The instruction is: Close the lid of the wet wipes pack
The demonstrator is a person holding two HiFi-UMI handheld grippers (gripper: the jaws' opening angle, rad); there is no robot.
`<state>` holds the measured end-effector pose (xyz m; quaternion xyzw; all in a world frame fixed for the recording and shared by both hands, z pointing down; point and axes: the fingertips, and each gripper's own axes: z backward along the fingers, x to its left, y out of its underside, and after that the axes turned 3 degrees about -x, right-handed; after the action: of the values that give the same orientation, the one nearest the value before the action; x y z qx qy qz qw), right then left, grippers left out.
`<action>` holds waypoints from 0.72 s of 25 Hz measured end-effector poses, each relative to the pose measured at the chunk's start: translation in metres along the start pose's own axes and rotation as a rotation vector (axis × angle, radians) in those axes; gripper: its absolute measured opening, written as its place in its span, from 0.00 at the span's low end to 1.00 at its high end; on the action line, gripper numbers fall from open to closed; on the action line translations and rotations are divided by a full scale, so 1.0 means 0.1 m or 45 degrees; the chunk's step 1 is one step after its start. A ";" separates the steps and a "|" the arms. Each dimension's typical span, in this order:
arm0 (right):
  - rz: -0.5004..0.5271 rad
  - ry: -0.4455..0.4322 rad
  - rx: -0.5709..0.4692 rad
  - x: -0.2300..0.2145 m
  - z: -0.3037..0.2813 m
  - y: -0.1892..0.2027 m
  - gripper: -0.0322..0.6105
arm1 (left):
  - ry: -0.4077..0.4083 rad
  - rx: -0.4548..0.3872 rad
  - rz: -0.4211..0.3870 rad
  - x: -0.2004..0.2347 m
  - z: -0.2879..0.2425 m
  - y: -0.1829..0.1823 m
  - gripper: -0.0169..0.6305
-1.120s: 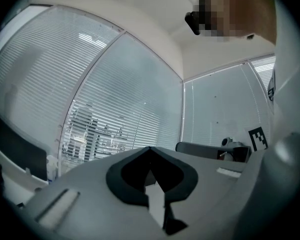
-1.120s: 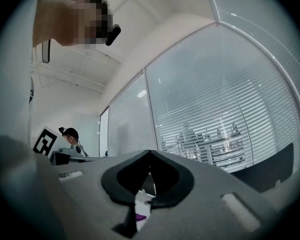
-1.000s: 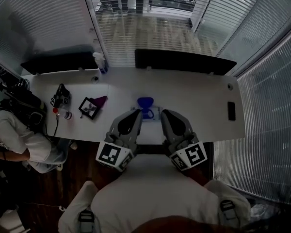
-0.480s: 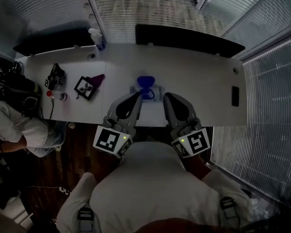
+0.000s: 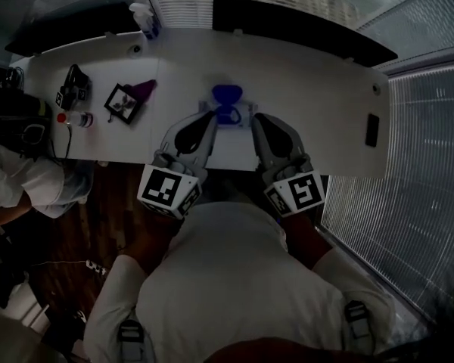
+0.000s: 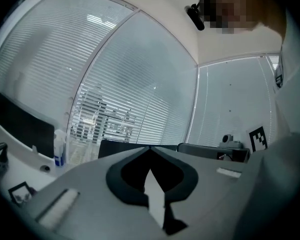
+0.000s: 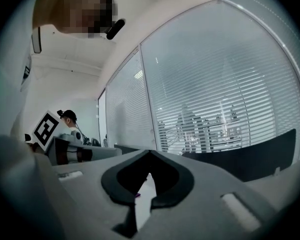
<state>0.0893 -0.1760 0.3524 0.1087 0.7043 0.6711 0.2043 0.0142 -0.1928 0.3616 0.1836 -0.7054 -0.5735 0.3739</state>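
The wet wipes pack (image 5: 234, 116) lies pale and flat near the middle of the white table (image 5: 318, 104), with a blue rounded piece (image 5: 227, 95) at its far side. Whether that piece is the lid I cannot tell. My left gripper (image 5: 210, 117) points at the pack's left end and my right gripper (image 5: 256, 119) at its right end; both hang just short of it over the table's front edge. In the left gripper view the left gripper (image 6: 150, 148) has its jaws meeting, and nothing is held. The right gripper (image 7: 149, 152) looks the same in its own view.
A black monitor bar (image 5: 303, 25) runs along the back. A black phone (image 5: 372, 129) lies at the right. At the left are a framed picture (image 5: 122, 102), a purple object (image 5: 143, 89), a red-capped bottle (image 5: 74, 118) and a spray bottle (image 5: 142, 13). A person (image 5: 23, 184) sits by the left end.
The head view has tilted down, so the table has slid up the picture. Both grippers keep about the same place beside the pack and stay shut.
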 end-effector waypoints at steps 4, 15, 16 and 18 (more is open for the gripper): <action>0.017 -0.014 0.046 -0.08 -0.10 0.21 0.05 | -0.006 0.063 -0.001 0.09 -0.06 0.25 0.03; 0.098 -0.058 0.245 -0.34 -0.43 0.95 0.05 | -0.115 0.221 0.071 0.54 -0.20 0.93 0.03; 0.112 -0.067 0.263 -0.37 -0.46 1.02 0.05 | -0.121 0.231 0.077 0.58 -0.22 1.00 0.03; 0.142 -0.084 0.297 -0.42 -0.52 1.17 0.05 | -0.131 0.254 0.083 0.66 -0.25 1.14 0.03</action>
<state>0.0900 -0.2317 0.4753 0.1927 0.7634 0.5909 0.1758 0.0086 -0.2232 0.4923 0.1670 -0.7829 -0.4967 0.3355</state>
